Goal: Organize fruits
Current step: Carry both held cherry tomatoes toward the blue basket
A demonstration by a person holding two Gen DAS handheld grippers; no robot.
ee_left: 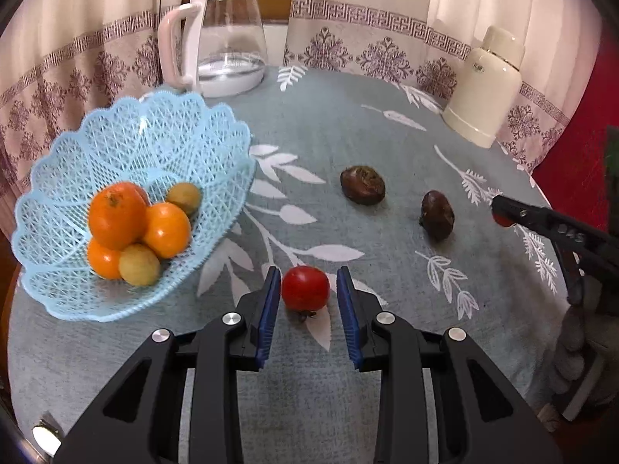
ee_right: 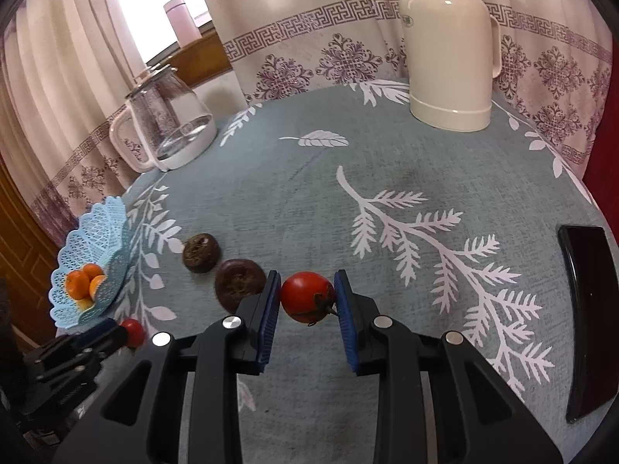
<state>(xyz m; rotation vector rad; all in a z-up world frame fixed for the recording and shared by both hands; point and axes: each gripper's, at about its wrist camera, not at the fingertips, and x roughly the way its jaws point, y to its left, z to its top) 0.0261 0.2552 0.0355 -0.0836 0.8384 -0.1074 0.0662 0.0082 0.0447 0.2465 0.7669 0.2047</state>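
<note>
Left gripper point(ee_left: 308, 297): jaws apart, a red tomato point(ee_left: 305, 288) lying between the blue pads on the tablecloth point(ee_left: 348, 135), clear of both pads.

Right gripper point(ee_right: 307, 297): clamped on a second red tomato point(ee_right: 306, 297), stem end toward the right pad, both pads touching the fruit.

Two dark brown wrinkled fruits point(ee_left: 362, 185) point(ee_left: 437, 214): loose on the cloth, near each other, beyond the left gripper's tomato.

Blue lattice basket point(ee_left: 216, 147): left of the left gripper, tilted, holding three oranges point(ee_left: 117, 220) and two small yellow-green fruits point(ee_left: 139, 264).

Glass kettle point(ee_left: 228, 34) with white handle: behind the basket, at the far edge of the table.

Cream flask point(ee_left: 483, 89): far right of the table.

Dark flat object point(ee_right: 588, 317): at the right edge of the cloth, kind unclear.

Patterned curtain point(ee_left: 367, 15): behind the table.
</note>
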